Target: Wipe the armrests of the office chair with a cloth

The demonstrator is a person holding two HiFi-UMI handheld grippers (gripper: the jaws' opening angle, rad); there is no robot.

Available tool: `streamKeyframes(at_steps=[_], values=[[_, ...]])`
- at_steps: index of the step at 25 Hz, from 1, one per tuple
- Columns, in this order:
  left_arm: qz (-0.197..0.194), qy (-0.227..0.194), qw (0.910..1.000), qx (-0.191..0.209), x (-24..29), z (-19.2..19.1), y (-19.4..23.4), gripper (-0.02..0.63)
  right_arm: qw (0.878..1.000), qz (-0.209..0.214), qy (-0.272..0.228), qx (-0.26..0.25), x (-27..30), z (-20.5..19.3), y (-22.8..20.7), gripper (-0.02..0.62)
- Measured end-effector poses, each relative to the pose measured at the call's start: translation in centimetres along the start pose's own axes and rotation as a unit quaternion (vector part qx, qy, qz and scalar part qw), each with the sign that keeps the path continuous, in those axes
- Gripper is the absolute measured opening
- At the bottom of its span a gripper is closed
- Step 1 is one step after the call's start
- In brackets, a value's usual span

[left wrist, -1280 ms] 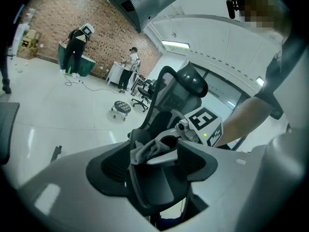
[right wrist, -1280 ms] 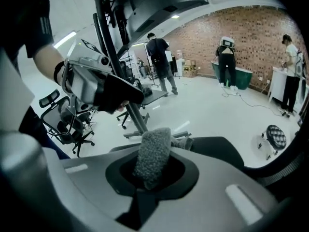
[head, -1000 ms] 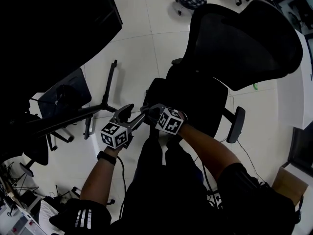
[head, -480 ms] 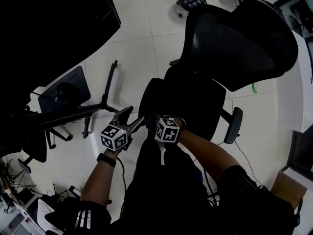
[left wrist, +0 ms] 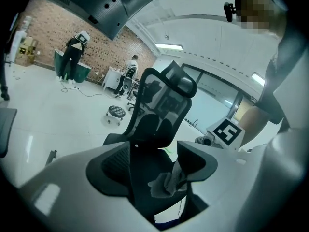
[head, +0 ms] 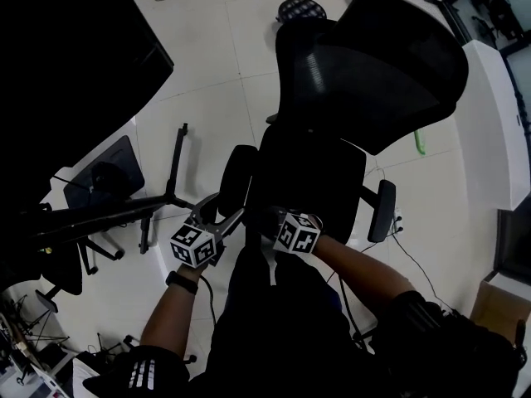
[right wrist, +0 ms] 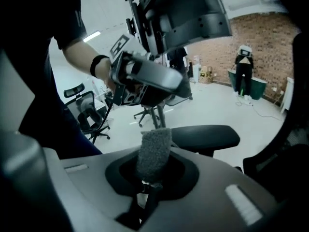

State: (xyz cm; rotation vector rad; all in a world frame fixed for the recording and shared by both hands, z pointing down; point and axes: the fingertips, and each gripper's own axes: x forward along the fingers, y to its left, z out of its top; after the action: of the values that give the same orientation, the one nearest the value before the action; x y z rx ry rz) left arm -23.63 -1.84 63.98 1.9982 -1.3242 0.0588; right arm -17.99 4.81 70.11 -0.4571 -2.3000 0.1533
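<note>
While the right gripper (right wrist: pixel 146 186) pinches the grey cloth (right wrist: pixel 154 153) near a black armrest (right wrist: pixel 205 137), the left gripper (left wrist: pixel 154 164) stands open.

The pale tiled floor (head: pixel 224 56) carries the office chair (head: pixel 365 65); a round stool (head: pixel 300 10) (on castors) stands beyond its backrest.

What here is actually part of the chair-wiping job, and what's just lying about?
Job: chair, its armrests, cloth, right hand-held gripper clamping it.
Lying about: stool, cardboard box.
</note>
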Motion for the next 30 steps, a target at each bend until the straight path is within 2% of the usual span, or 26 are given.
streamKeyframes(at_steps=[3, 7, 11, 17, 24, 30], values=[[-0.023, -0.01, 0.9994, 0.022, 1.2, 2.1, -2.7, 0.328, 0.996, -0.057, -0.058, 0.039, -5.1, 1.2, -2.3, 0.037], [-0.065, -0.019, 0.9962, 0.055, 2.7, 4.7, -7.1, 0.328, 0.979, -0.143, -0.129, 0.07, -12.7, 2.6, -4.4, 0.037], [-0.106, -0.023, 0.9902, 0.088, 4.1, 6.9, -12.2, 0.328, 0.96, -0.212, -0.17, 0.067, -19.7, 3.1, -3.7, 0.035], [-0.163, -0.028, 0.9778, 0.128, 5.3, 9.1, -19.9, 0.328, 0.934, -0.283, -0.208, 0.058, -28.3, 3.5, -0.5, 0.035], [-0.188, -0.039, 0.9676, 0.164, 4.6, 10.4, -27.6, 0.328, 0.909, -0.317, -0.264, 0.054, -35.2, 3.6, 4.2, 0.035], [-0.193, -0.06, 0.9644, 0.17, 3.1, 9.9, -31.7, 0.328, 0.91, -0.29, -0.288, 0.077, -36.4, 3.0, 7.9, 0.035]])
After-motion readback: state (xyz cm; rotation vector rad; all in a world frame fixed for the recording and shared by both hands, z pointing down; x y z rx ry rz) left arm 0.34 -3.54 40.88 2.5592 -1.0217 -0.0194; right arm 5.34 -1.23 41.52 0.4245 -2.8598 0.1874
